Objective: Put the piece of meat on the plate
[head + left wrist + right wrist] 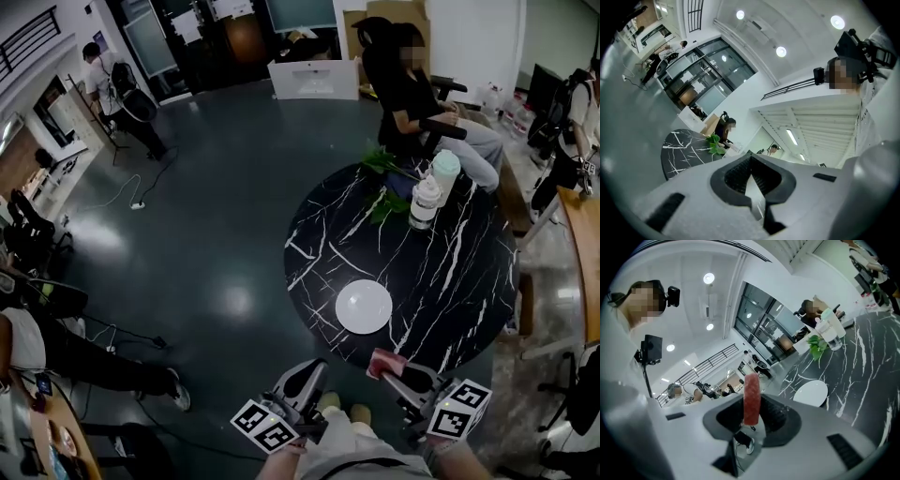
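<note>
A: Right gripper [752,414] first. How wide?
B: About half open, jaws clamped on the piece of meat [751,397]. It's a red slab standing on edge between the pads, its far end poking out past the tips.
A: Touching anything else?
B: No. Only the pads are on it, and it hangs at the near rim of the table [450,281].
A: Left gripper [750,161]?
B: Jaws closed, tips meeting, nothing between them. It's level with the right one on its left side, short of the table edge.
A: Counts, near to far.
B: Two grippers, one piece of meat. Then one plate [364,307], white, round and bare. It lies on the table just ahead of the right gripper, a bit toward the left one, and the meat is not touching it.
A: Further out?
B: One round black table with white veins. On its far side there are two bottles [425,202] close together and one green plant [382,192] just beside them.
A: People?
B: One person [408,94] is seated at the far edge, beyond the bottles.
</note>
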A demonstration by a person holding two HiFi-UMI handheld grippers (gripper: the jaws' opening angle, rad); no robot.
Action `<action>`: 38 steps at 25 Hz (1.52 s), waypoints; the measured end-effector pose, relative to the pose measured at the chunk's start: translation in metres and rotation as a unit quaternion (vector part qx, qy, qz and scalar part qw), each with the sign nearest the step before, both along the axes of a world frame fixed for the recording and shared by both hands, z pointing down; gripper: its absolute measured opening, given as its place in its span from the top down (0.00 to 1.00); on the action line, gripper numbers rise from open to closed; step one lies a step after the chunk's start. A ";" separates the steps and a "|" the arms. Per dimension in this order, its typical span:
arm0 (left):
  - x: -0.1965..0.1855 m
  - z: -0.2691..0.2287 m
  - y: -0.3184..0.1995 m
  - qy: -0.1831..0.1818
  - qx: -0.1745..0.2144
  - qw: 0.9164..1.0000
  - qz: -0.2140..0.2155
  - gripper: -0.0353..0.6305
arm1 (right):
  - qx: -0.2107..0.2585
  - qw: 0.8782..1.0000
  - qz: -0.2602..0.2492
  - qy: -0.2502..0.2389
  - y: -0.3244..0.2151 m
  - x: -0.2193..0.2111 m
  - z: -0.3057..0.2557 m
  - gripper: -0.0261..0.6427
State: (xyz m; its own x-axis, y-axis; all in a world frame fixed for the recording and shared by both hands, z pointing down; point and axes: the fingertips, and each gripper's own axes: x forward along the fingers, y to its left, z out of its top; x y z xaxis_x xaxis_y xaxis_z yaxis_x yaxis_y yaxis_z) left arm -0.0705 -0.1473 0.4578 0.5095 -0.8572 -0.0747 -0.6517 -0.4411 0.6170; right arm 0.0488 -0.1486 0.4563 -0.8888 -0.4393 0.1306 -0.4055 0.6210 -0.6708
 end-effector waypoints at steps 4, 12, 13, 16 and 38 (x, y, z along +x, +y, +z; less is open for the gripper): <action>-0.008 0.007 -0.016 -0.001 -0.008 1.000 -0.007 0.93 | -0.012 1.000 -0.002 0.006 -0.016 -0.002 0.009 0.82; -0.022 0.035 -0.078 0.019 -0.023 1.000 -0.003 0.93 | -0.037 0.999 -0.002 0.037 -0.065 -0.017 0.042 0.82; -0.023 0.038 -0.085 0.018 -0.025 1.000 -0.002 0.93 | -0.040 0.998 -0.003 0.043 -0.071 -0.020 0.046 0.82; -0.025 0.048 -0.106 0.005 -0.028 1.000 0.001 0.93 | -0.053 0.997 -0.009 0.062 -0.089 -0.030 0.059 0.82; -0.040 0.115 -0.160 -0.001 -0.068 0.997 -0.029 0.93 | -0.184 0.946 -0.102 0.246 -0.148 -0.077 0.181 0.82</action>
State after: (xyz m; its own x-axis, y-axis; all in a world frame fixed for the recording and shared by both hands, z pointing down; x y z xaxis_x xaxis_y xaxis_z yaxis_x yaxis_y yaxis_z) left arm -0.1106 -0.3077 0.5729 0.4588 -0.8873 0.0461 -0.6755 -0.3147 0.6668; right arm -0.0280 -0.2966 0.6375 -0.7417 -0.1097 0.6617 -0.6220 0.4817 -0.6173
